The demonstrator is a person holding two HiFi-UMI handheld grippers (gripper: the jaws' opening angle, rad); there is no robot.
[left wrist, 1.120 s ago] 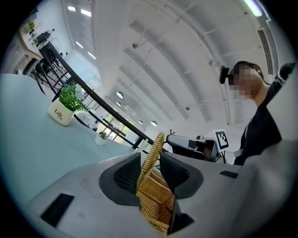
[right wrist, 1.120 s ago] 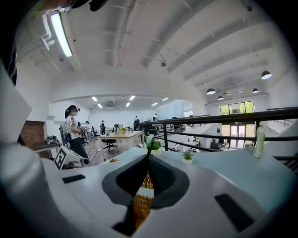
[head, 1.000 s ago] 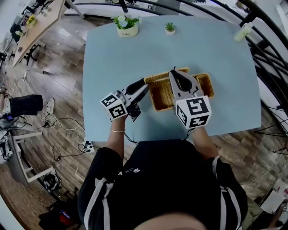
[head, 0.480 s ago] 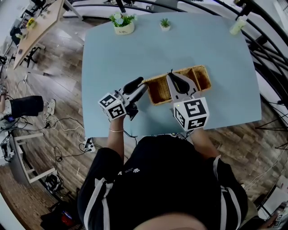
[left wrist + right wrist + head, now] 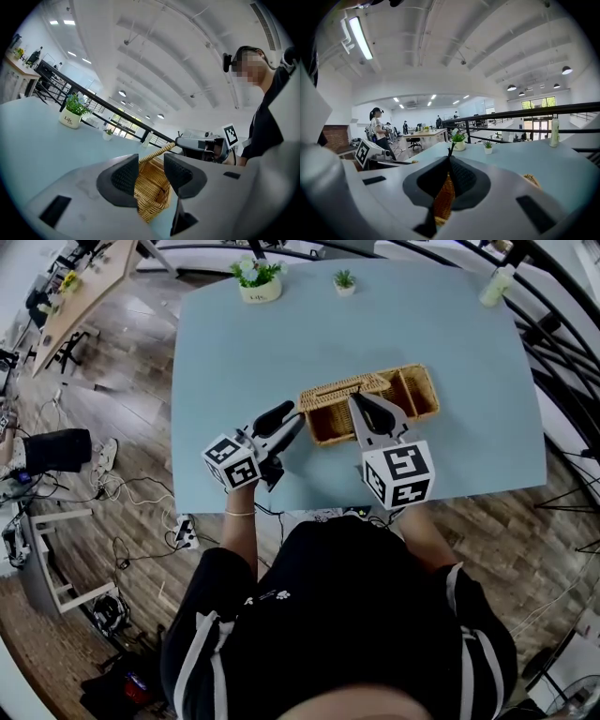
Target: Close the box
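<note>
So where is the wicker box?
In the head view the wicker box lies central on the blue table, the left gripper at its left end, the right gripper over its near side.

- The left gripper (image 5: 292, 416) points level across the table. Its jaws stand apart, having just been opening, with the wicker box (image 5: 152, 190) loose between them.
- The right gripper (image 5: 359, 400) tilts slightly downward, its jaws pinched on the box lid (image 5: 339, 386).
- Both forearms reach forward from the torso, the left forearm (image 5: 240, 532) angled outward.
</note>
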